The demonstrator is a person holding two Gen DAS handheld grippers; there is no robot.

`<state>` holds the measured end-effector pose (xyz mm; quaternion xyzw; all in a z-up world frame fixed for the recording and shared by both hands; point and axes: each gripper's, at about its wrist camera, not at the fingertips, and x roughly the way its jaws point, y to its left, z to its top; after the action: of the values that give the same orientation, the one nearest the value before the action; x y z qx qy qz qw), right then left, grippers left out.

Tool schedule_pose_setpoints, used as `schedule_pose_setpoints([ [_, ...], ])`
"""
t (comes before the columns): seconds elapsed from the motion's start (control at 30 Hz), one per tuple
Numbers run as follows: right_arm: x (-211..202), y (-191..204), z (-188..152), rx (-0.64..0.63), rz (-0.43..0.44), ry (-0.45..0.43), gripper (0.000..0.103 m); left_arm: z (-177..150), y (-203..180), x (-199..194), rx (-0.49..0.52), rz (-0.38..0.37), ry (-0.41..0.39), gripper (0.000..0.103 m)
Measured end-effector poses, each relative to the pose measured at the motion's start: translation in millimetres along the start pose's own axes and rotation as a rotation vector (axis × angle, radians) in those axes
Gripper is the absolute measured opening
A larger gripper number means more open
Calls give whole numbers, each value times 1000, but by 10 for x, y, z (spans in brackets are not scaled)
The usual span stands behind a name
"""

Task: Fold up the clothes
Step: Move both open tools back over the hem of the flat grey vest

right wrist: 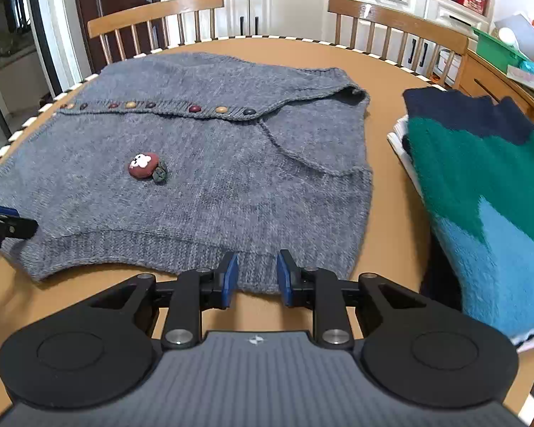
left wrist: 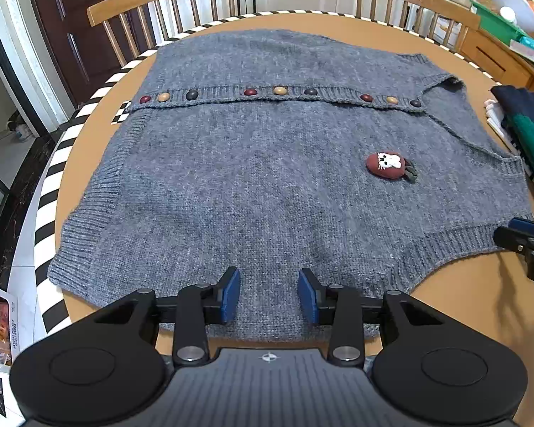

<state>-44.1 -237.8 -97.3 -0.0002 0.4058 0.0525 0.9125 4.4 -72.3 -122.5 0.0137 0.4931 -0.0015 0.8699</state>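
So the grey knit vest is lying flat across the middle of the round desk, and both grippers hover at the vest's near edge: the left gripper is moderately open over the knit, and the right gripper is narrower, over the ribbed armhole band, neither pinching anything. My worry is a pinch catching only the top layer, so the fold drags crooked or bumps the folded green-blue sweater beside the vest. No readable labels.

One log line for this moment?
cardigan: flat, unfolded | left hand-held gripper: open at near edge | right hand-held gripper: open at near edge
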Motion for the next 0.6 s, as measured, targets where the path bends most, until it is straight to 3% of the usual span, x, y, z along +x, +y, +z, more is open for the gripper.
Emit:
schedule_pose_setpoints([
  [0.13, -182, -129, -29, 45, -17, -44, 25, -4, 80, -67, -24, -43, 20, 49],
  [0.33, -198, -428, -33, 179, -49, -19, 26, -48, 380, -179, -118, -70, 28, 49],
  [0.6, -87, -434, 38, 188, -54, -2, 29, -82, 973, -182, -290, -8, 43, 49],
])
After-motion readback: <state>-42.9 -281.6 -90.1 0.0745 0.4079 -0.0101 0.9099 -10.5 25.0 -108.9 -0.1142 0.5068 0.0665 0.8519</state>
